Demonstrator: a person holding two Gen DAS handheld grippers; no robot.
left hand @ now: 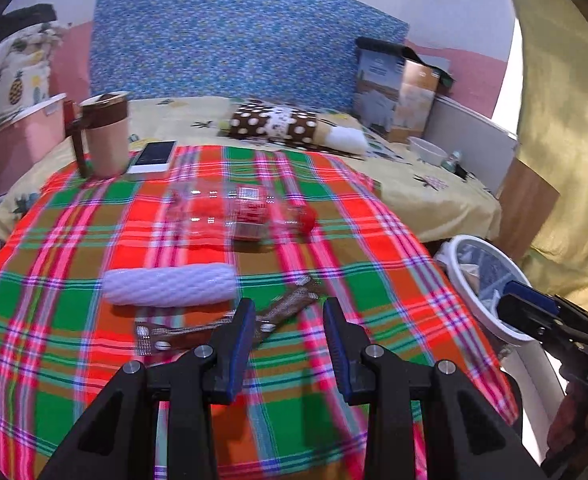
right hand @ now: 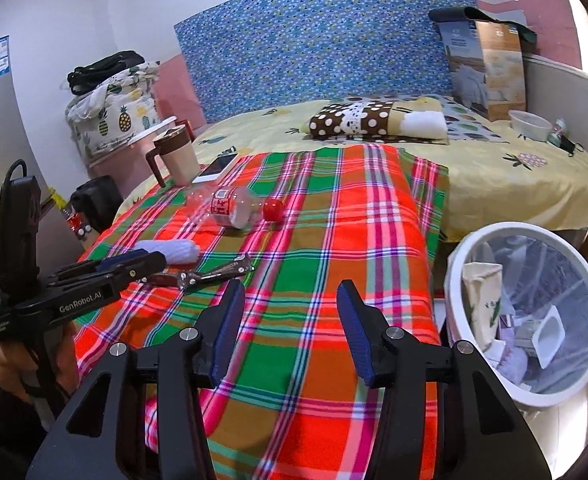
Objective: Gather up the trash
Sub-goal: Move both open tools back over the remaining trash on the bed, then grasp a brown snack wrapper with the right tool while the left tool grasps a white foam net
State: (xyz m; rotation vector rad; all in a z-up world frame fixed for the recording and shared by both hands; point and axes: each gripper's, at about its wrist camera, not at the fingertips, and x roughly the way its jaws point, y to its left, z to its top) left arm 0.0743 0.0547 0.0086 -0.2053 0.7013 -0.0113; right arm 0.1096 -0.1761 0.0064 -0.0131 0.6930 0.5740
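Left wrist view: left gripper (left hand: 288, 312) held over plaid cloth (left hand: 74, 280) spread on a bed, jaws parted, nothing between them. Directly ahead, brown wrapper (left hand: 282, 312) flat on the cloth; white ribbed roll (left hand: 170, 289) just beyond; clear plastic bottle (left hand: 242, 216) with red cap lying farther out. Mug (left hand: 104, 136) and phone (left hand: 154, 158) at the far left corner. Right wrist view: right gripper (right hand: 290, 300) wide open, empty, above the cloth's right part. White trash bin (right hand: 454, 280) beside the bed, already holding scraps. Blue patterned headboard (right hand: 314, 40) against the wall.
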